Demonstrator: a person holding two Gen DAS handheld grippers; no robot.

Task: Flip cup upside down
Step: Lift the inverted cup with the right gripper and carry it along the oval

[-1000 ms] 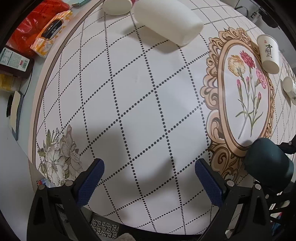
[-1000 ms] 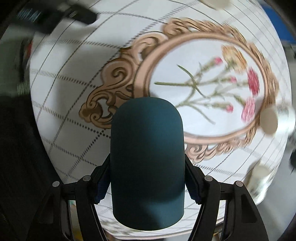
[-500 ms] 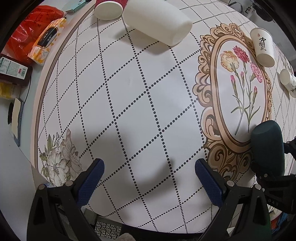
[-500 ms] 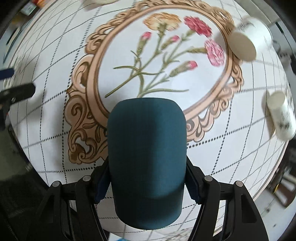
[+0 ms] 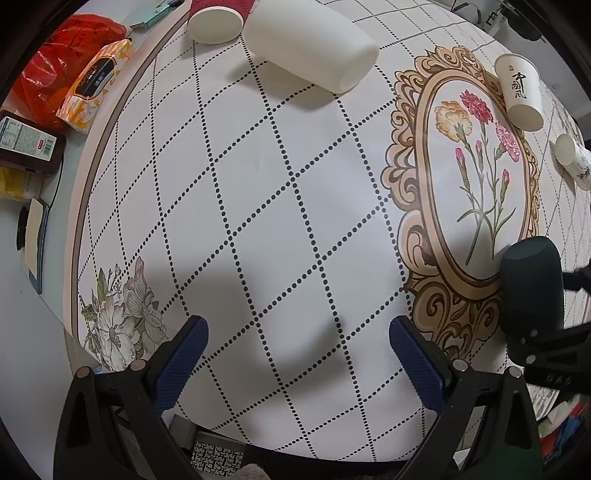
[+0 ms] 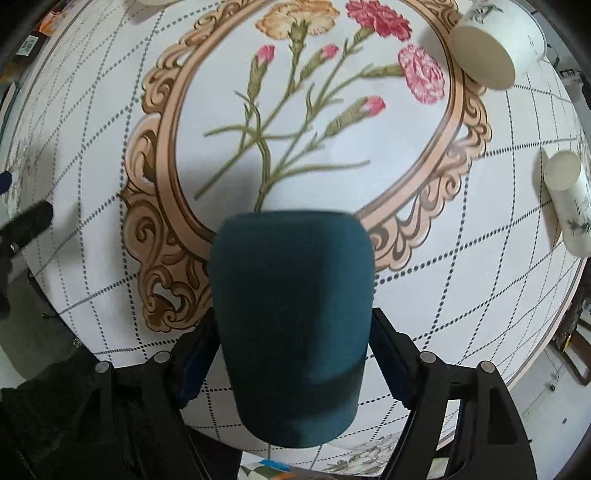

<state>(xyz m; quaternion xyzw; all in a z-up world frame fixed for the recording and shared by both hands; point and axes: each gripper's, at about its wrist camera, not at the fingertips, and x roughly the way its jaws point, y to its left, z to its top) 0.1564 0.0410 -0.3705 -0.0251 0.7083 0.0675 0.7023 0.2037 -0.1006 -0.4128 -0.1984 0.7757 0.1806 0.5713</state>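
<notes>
My right gripper (image 6: pixel 291 354) is shut on a dark teal cup (image 6: pixel 291 314), its fingers clamped on both sides of the cup's body. The cup points away from the camera toward the flower medallion (image 6: pixel 306 122) on the tablecloth and hangs just above it. The cup also shows in the left wrist view (image 5: pixel 532 288) at the far right, held by the right gripper over the medallion's near edge. My left gripper (image 5: pixel 297 354) is open and empty above the dotted-grid cloth near the table's front edge.
A large white cup (image 5: pixel 310 48) lies on its side at the back, next to a red paper cup (image 5: pixel 216 18). Two white paper cups (image 6: pixel 495 48) (image 6: pixel 570 199) lie on their sides right of the medallion. Tissue pack (image 5: pixel 96 85), red bag and boxes sit left of the table.
My right gripper has turned and lowered the teal cup toward the medallion's near edge. The left gripper has stayed open and shifted slightly.
</notes>
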